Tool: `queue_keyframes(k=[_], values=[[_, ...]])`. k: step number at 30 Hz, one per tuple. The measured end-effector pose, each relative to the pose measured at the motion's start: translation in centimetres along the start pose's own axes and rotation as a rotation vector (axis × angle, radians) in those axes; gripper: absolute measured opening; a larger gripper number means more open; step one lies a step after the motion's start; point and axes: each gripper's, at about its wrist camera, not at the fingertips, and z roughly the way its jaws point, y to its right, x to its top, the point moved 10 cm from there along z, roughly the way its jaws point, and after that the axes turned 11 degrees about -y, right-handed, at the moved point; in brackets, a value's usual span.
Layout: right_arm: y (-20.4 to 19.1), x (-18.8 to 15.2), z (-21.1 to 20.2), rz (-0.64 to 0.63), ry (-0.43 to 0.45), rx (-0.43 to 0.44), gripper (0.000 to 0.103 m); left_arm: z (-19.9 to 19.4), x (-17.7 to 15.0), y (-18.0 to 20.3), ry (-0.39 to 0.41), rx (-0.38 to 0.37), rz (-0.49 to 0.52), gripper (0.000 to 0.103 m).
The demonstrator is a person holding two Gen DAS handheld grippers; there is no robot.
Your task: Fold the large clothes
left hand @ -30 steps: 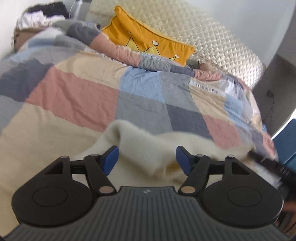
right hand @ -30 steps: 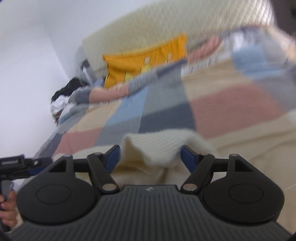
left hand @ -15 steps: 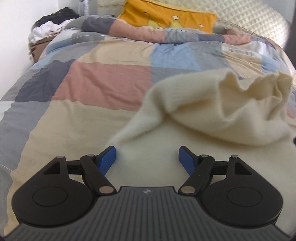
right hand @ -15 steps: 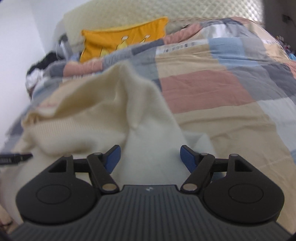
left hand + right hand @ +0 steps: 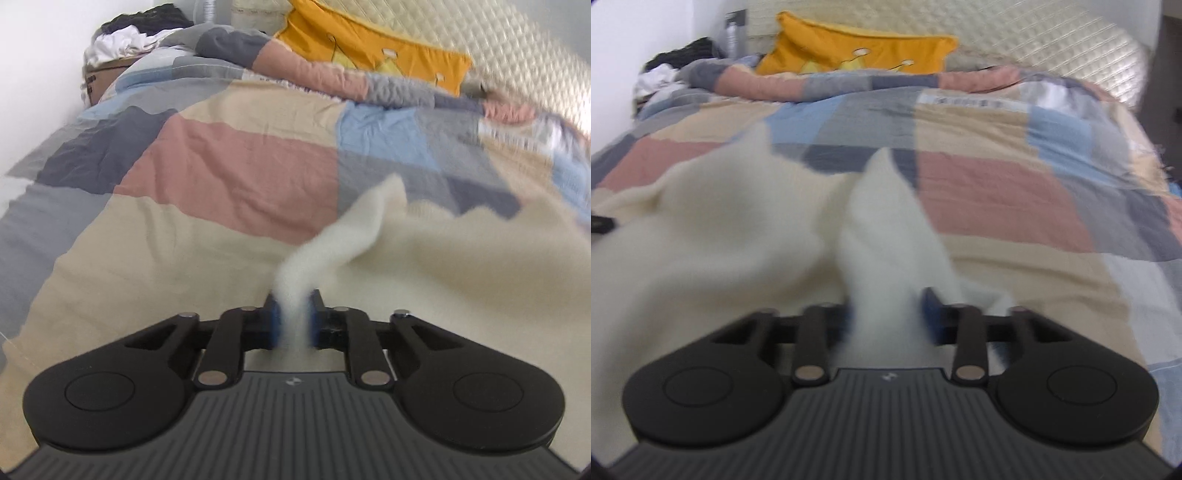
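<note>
— Sweater point(image 5: 461, 258) first: where does it lie?

— Cream and fuzzy, spread on the patchwork quilt point(image 5: 229, 177) of the bed, towards the near edge. In the left wrist view most of it lies to the right, and a thin fold rises from it into the left gripper point(image 5: 292, 321).

— And the jaws there?

— Drawn narrow, the blue pads pinching that fold between them.

— The right gripper point(image 5: 886, 321)?

— Its jaws stand a little wider, with a thicker bunch of the same knit filling the gap. One blue pad shows on the right, against the cloth; the other is hidden behind the fabric. The picture is blurred, but the cloth looks clamped.

— Behind all that?

— A yellow pillow point(image 5: 857, 51) leans on the quilted headboard point(image 5: 1034, 37), and a heap of dark and white clothes point(image 5: 136, 33) sits at the far left corner by the wall.
</note>
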Motion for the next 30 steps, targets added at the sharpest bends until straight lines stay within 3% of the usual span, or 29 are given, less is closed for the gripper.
queue_keyframes(k=[3,8,12,17,24,27,29,30], values=[[1.2,0.8,-1.2,0.043,0.062,-0.031,0.013,-1.7,0.7,-0.5,0.05,-0.046,-0.055,0.014],[4.9,1.3,-2.7,0.192,0.107,-0.022,0.012,-4.6,1.6,-2.0,0.122,-0.125,-0.168,0.013],[7.2,0.3,-1.3,0.311,0.062,-0.017,0.012,-3.3,1.0,-3.1,0.081,-0.099,-0.196,0.013],[7.6,-0.8,1.7,0.332,-0.022,-0.036,0.012,0.0,-0.1,-3.3,0.0,-0.035,-0.164,0.013],[7.6,-1.4,2.6,0.328,-0.04,-0.035,0.015,0.4,-0.4,-3.6,-0.011,-0.071,-0.18,0.014],[7.7,-1.3,1.6,0.351,-0.009,-0.018,0.016,-0.7,-0.4,-3.6,-0.003,-0.07,-0.178,0.027],[7.6,-1.0,0.7,0.371,0.005,0.005,0.019,-1.6,-0.6,-3.6,-0.007,-0.049,-0.177,0.056],[7.5,-0.9,0.2,0.385,0.016,0.028,0.023,-2.3,-0.6,-3.6,0.013,-0.045,-0.177,0.058]])
